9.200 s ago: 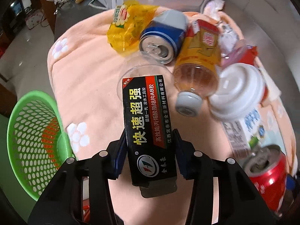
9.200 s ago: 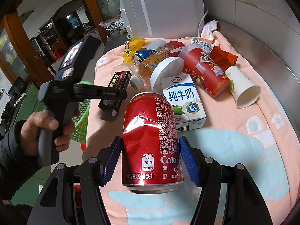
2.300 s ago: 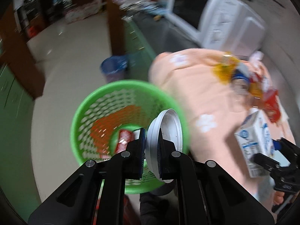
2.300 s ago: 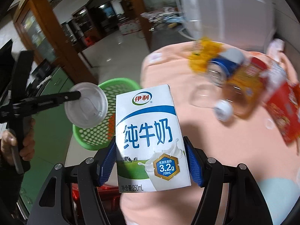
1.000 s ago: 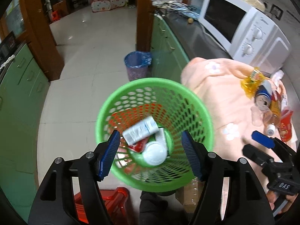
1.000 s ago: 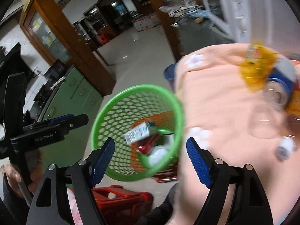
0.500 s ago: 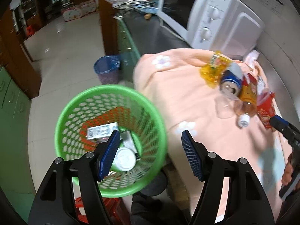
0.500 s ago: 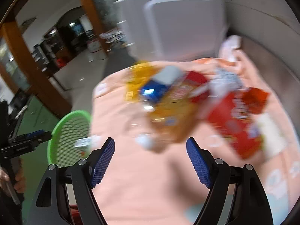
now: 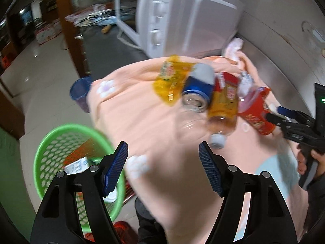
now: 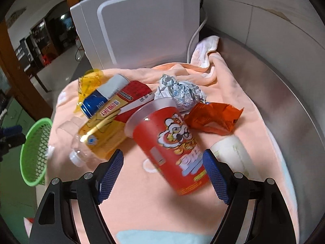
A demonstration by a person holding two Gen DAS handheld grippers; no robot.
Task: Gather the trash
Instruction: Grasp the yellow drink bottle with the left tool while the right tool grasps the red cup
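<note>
Perhaps crinkled foil ball (image 10: 179, 92), fleecy blanket (image 10: 233, 101)

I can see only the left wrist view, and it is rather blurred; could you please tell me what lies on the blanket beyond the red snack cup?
Observer: A white paper cup lies on its side on the peach blanket. In the right wrist view it is just right of the red snack cup.
Operator: Thank you. Is anything behind the snack cup?
Observer: Yes, an orange wrapper lies there, next to a crumpled foil ball.
Operator: Are the right tongs holding anything?
Observer: No. The right tongs are open and their jaws have just been opening. The snack cup's base shows in the gap, with neither pad pressing on it.
</note>
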